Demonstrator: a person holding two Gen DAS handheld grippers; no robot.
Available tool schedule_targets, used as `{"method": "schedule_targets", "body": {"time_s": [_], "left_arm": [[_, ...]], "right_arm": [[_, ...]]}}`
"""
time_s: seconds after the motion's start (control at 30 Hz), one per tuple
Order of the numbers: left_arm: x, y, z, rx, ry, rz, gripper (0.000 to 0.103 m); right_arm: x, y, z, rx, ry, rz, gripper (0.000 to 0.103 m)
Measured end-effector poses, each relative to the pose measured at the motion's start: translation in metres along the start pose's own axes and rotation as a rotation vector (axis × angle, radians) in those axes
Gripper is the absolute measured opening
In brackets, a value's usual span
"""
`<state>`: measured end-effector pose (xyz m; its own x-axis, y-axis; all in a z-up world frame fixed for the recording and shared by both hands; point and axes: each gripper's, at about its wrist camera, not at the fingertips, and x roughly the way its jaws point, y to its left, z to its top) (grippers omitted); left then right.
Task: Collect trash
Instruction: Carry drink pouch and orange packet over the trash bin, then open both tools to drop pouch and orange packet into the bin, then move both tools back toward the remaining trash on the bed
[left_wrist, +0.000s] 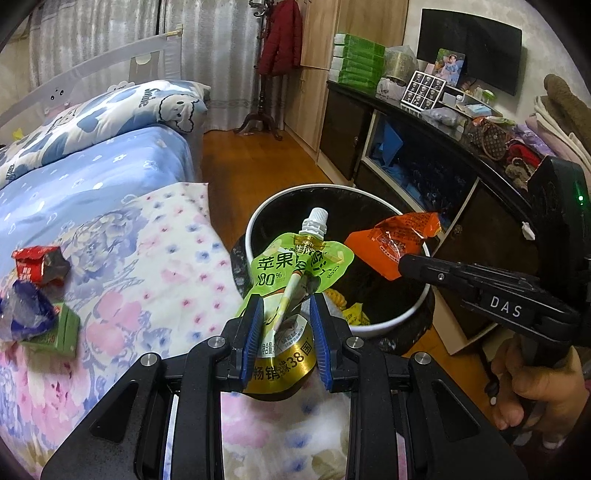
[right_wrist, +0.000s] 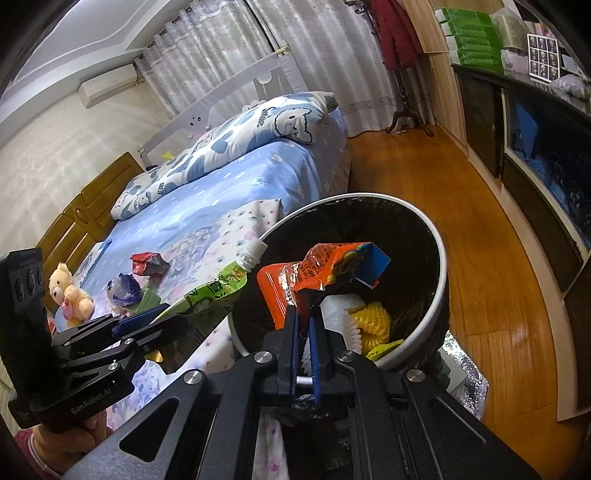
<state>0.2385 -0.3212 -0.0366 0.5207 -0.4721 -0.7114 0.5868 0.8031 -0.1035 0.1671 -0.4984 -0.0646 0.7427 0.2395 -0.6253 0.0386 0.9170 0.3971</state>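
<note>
We've got the left gripper (left_wrist: 284, 325) clamping a green pouch (left_wrist: 295, 267), its lower half hidden; the right gripper (right_wrist: 304, 325) pinches an orange wrapper (right_wrist: 325, 275) over the bin (right_wrist: 441, 266) at twelve o'clock.

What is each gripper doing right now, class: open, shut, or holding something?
Left gripper: shut on the green juice pouch.
Right gripper: shut on the orange snack wrapper.

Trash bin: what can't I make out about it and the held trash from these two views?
- Bin bottom: both views, covered by yellow scraps and the orange wrapper.
- Gold item under the green pouch: left view, pouch and pads hide most of it.
- Bin base: cut off by gripper bodies.
</note>
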Motion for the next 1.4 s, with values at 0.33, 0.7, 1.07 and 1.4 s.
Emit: {"method": "schedule_targets", "body": {"time_s": [0.33, 0.7, 1.07, 1.4], "left_arm": [[0.016, -0.013, 0.016, 0.033, 0.019, 0.005, 0.025], [0.027, -0.015, 0.026, 0.043, 0.031, 0.010, 0.025], [0.027, -0.012, 0.036, 0.013, 0.036, -0.029, 0.031], [0.002, 0.001, 0.018, -0.040, 0.008, -0.017, 0.058]], "right_arm": [[0.004, -0.011, 0.007, 0.010, 0.017, -0.014, 0.005], [0.014, -0.020, 0.017, 0.015, 0.045, -0.020, 0.005], [0.019, -0.024, 0.020, 0.032, 0.063, -0.043, 0.011], [0.007, -0.022, 0.021, 0.057, 0.030, -0.051, 0.054]]}}
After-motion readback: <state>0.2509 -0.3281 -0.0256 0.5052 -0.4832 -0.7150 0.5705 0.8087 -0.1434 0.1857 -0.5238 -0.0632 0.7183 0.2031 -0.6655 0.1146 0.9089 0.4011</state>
